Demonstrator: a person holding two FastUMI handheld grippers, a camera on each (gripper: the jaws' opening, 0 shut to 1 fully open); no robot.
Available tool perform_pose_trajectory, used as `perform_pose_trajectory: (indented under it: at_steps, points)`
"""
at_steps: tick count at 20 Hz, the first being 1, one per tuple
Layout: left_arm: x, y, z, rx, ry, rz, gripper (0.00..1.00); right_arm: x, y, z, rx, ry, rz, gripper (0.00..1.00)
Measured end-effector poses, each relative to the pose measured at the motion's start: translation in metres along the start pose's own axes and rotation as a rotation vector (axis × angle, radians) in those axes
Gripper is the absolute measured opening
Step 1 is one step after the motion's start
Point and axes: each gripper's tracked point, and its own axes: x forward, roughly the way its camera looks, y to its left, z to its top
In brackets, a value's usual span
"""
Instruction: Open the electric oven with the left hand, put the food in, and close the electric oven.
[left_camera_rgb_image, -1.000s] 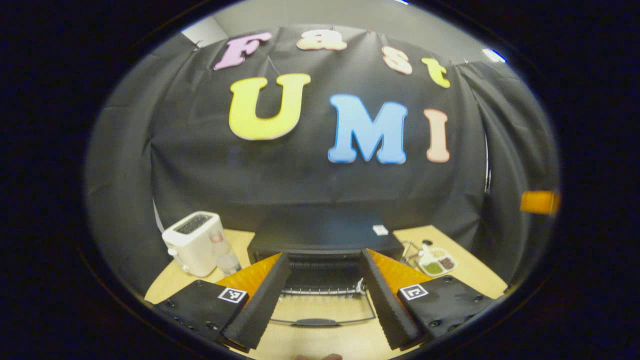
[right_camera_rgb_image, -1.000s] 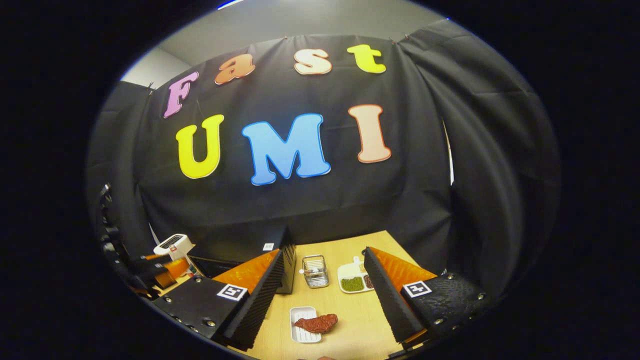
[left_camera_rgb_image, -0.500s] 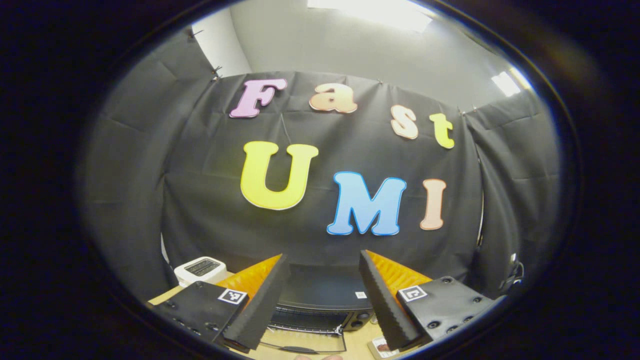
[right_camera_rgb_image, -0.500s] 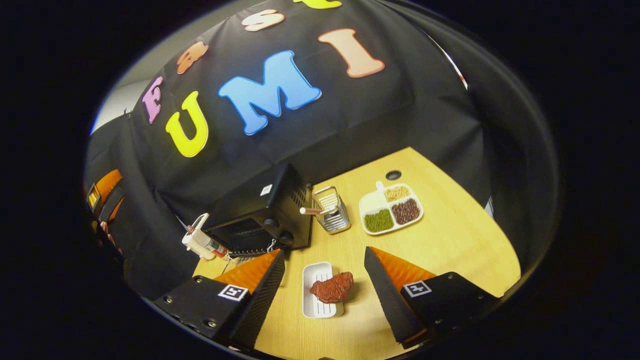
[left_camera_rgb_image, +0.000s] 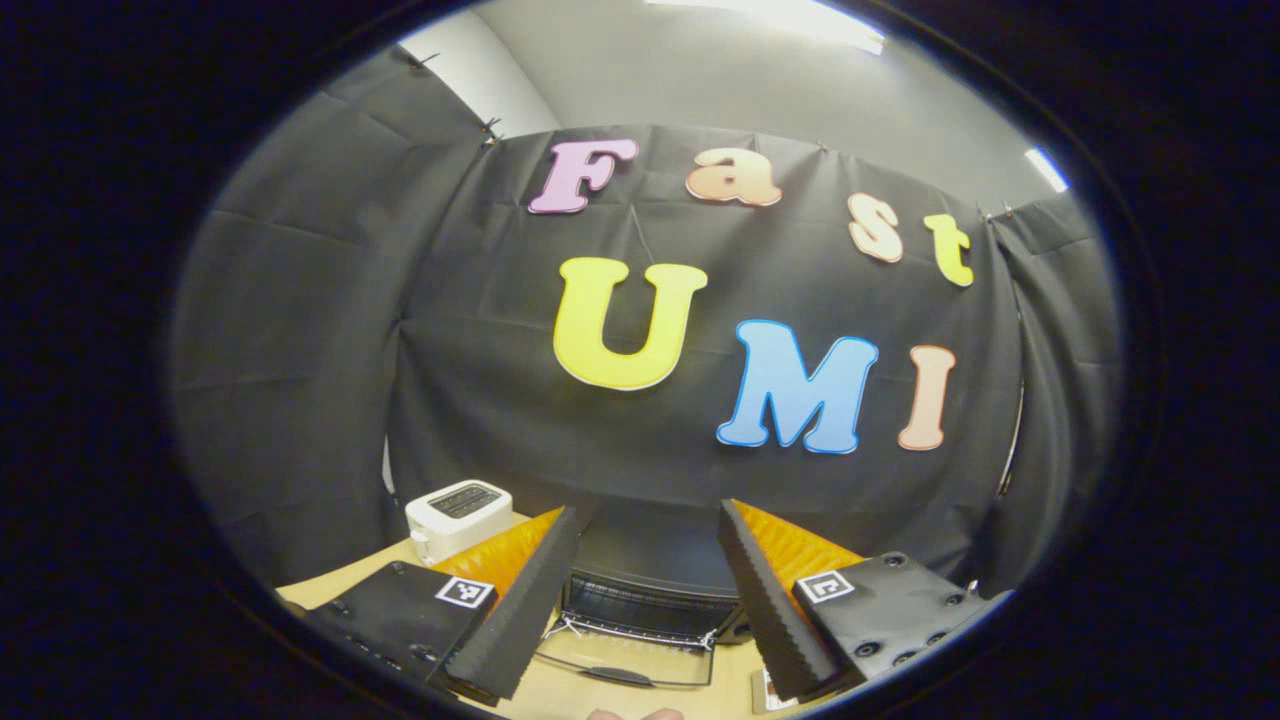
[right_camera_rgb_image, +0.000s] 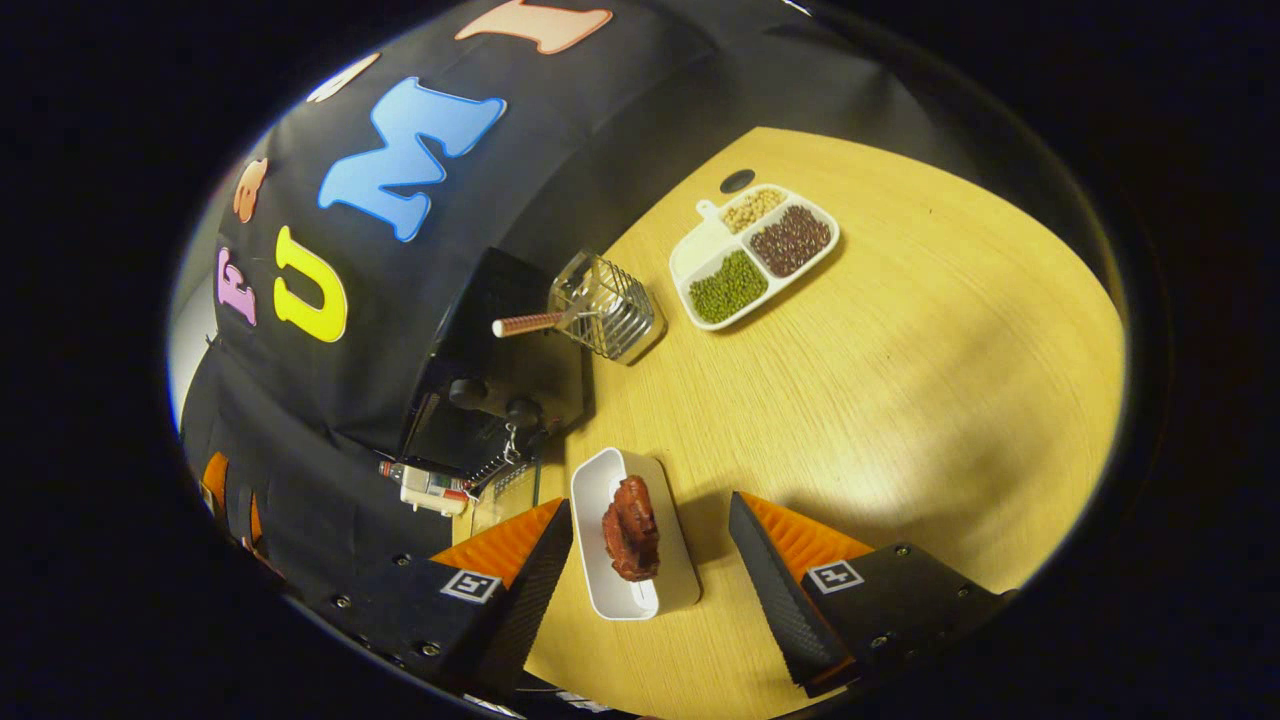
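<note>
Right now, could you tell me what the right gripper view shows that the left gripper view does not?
The right gripper view adds the steak on its tray, the bean dish, the wire basket and the open right gripper. The left gripper view adds the ceiling light, the open left gripper and a clear toaster; a small white thing beside the oven in the right gripper view may be it. Both share the oven, its door down, and the table.
</note>
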Motion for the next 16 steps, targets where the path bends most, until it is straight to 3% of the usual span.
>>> perform_pose_trajectory:
  at_steps: [1,3,5,7,8,10,12,16]
  points:
    - [-0.002,0.001,-0.003,0.004,0.004,0.018,0.98,0.005,-0.002,-0.002,0.013,0.012,0.016,0.95]
    - [-0.008,0.002,-0.005,0.01,0.01,0.045,0.97,0.014,-0.001,-0.009,0.045,0.049,0.064,0.82]
    - [-0.013,0.001,-0.008,0.022,0.015,0.069,0.98,0.019,0.0,-0.014,0.037,0.072,0.095,0.82]
    - [-0.017,-0.003,-0.01,0.032,0.02,0.075,0.98,0.019,0.002,-0.008,0.049,0.066,0.116,0.49]
    - [-0.02,-0.005,-0.01,0.036,0.021,0.075,0.98,0.019,0.004,-0.011,0.065,0.085,0.127,0.42]
    - [-0.024,-0.007,-0.008,0.049,0.014,0.069,0.98,0.032,0.019,-0.019,0.057,0.083,0.194,0.39]
    - [-0.025,-0.008,-0.005,0.057,0.007,0.058,0.94,0.027,0.017,-0.001,0.081,0.051,0.176,0.09]
    - [-0.019,-0.013,-0.005,0.043,0.008,0.011,0.98,0.013,0.02,0.002,0.066,0.027,0.174,0.1]
